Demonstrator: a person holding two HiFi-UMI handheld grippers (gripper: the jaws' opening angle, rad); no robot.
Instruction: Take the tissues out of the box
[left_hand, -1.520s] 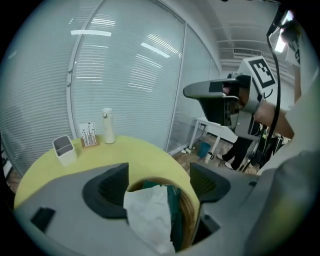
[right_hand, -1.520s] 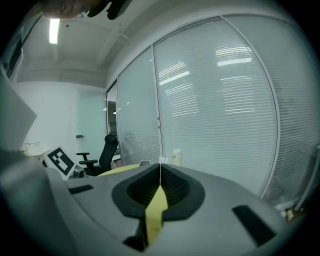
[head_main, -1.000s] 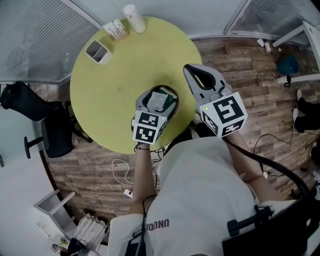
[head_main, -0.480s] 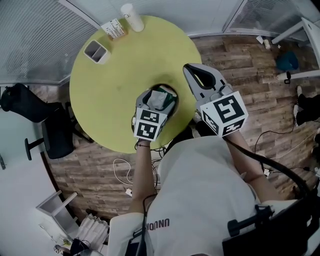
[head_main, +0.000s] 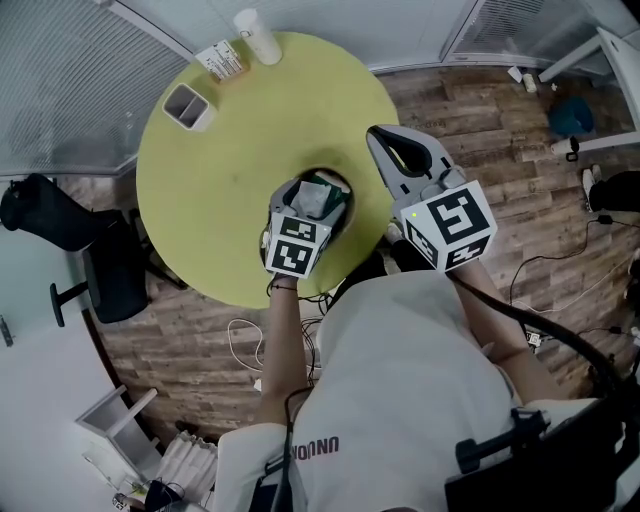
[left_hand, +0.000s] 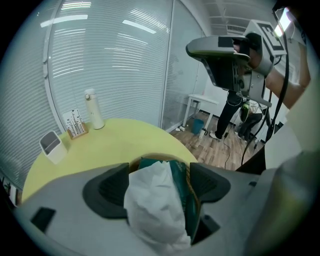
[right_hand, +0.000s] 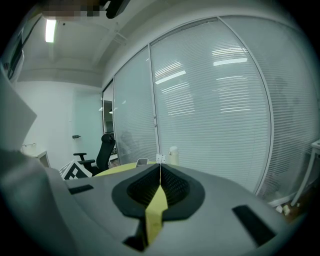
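A teal-green tissue box (head_main: 333, 203) sits at the near edge of the round yellow table (head_main: 240, 150), with a crumpled white tissue (head_main: 312, 199) sticking out of its top. My left gripper (head_main: 316, 192) is shut on the box, one jaw on each side. In the left gripper view the tissue (left_hand: 155, 200) bulges up between the dark pads (left_hand: 107, 187), and the box (left_hand: 181, 182) shows beside it. My right gripper (head_main: 379, 137) hangs raised over the table's right edge, shut and empty. Its fingertips meet in the right gripper view (right_hand: 160, 169).
At the table's far side stand a white bottle (head_main: 256, 36), a small card holder (head_main: 222, 61) and a white rectangular container (head_main: 186, 104). A black office chair (head_main: 100, 260) is left of the table. Cables lie on the wooden floor (head_main: 240, 340) near my feet.
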